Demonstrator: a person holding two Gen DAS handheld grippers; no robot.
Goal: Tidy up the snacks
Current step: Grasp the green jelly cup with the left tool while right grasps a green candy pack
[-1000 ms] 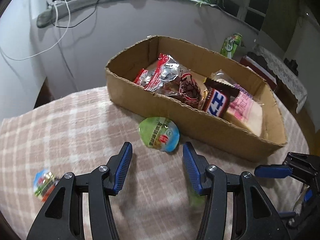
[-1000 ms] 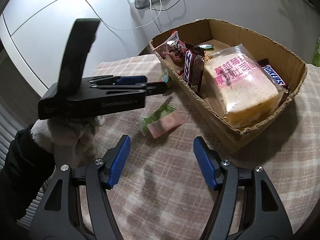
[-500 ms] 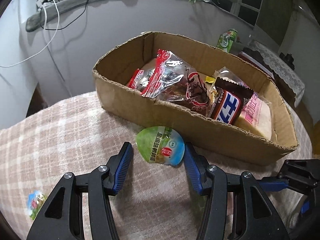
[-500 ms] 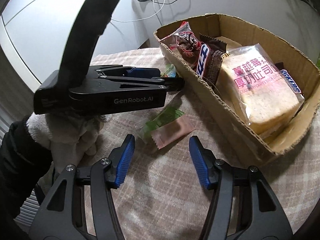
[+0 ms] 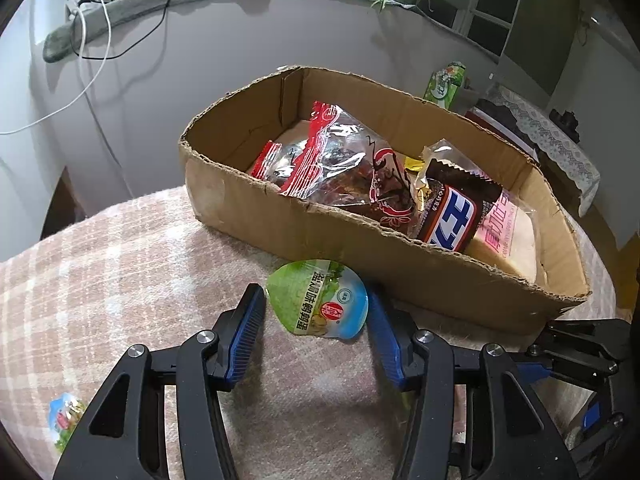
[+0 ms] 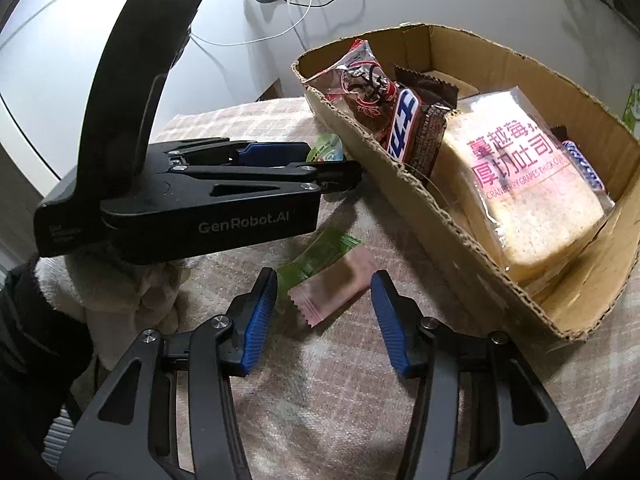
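box [image 5: 360,252] mid-frame with bread [image 6: 532,184], bars, red packs, left gripper [image 5: 316,316] open around green cup [image 5: 320,300], right gripper [image 6: 324,300] closing, untouched pink wrapper [image 6: 332,288] between pads

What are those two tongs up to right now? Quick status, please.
Left tongs open around green-lidded cup, not gripping. Right tongs closing on pink wrapper, green one beside it. Cardboard box close by, nothing blocking.

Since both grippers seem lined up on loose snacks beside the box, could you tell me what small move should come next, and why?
Probably finish closing. The left gripper straddles the round green packet lying against the cardboard box; its pads look at the packet's edges, so squeeze and lift. The right gripper is closing around the pink wrapper, with gaps on both sides.
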